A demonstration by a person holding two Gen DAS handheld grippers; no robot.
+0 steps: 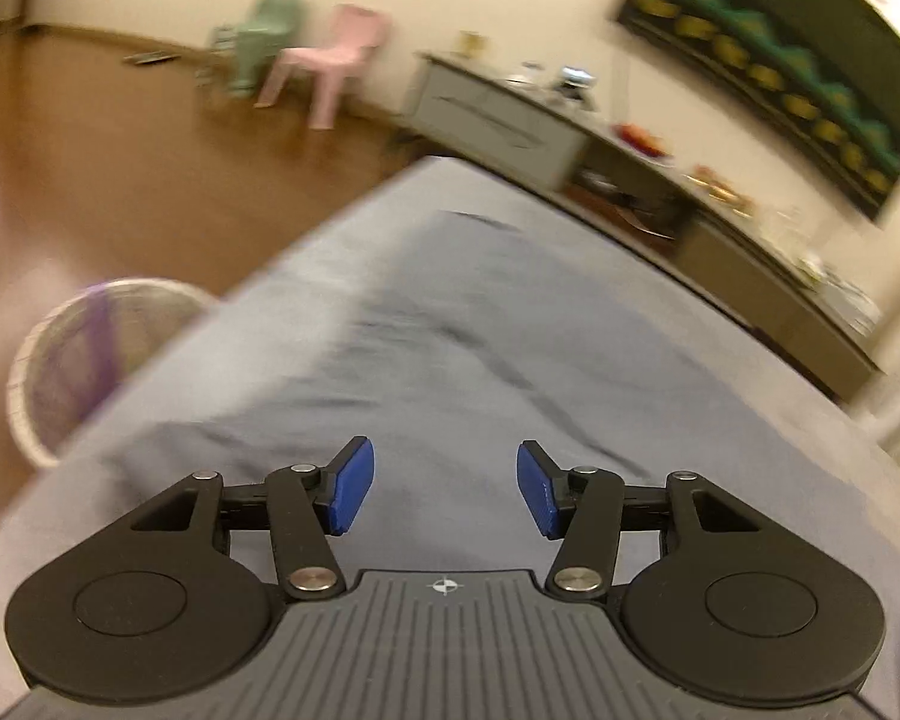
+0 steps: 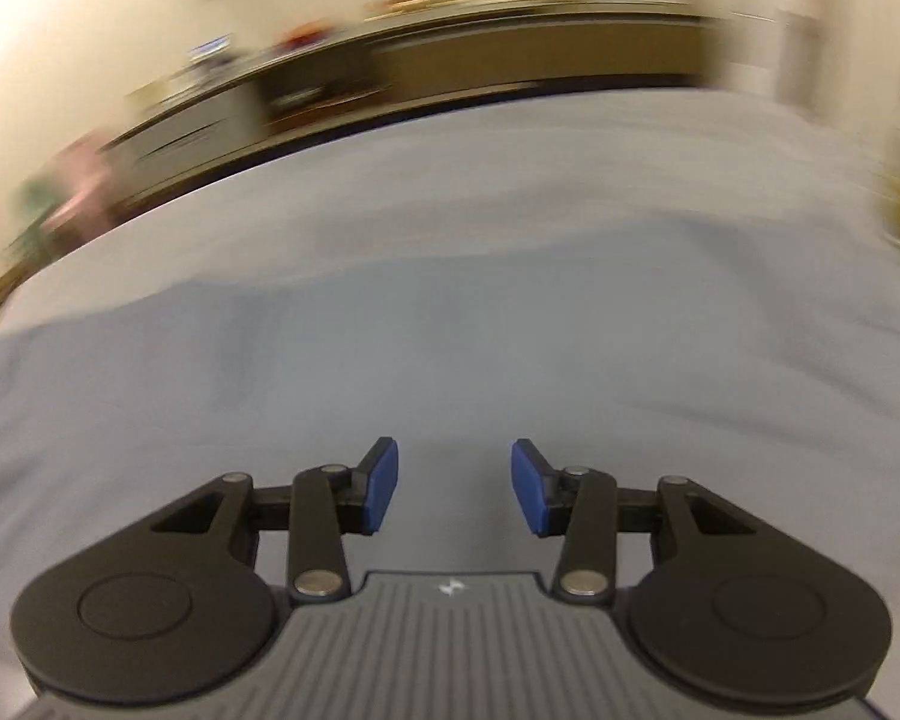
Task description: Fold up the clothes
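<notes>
Both tongs are over the bed, which is covered in a pale grey-blue sheet. The left gripper has its blue pads spread wide with only air between them, gripping nothing. Ahead of it lies a darker blue-grey garment, spread flat on the sheet and creased in long diagonal wrinkles, reaching from just in front of the pads toward the far corner of the bed. The right gripper is likewise parted wide and empty, above what seems to be the same garment, though the blur there makes its edge against the sheet hard to trace. Off the bed's left side stands a white wire basket with something purple in it, on a brown floor. By the far wall are a pink chair and a green chair, and a long low cabinet cluttered with small things runs along the right wall.
</notes>
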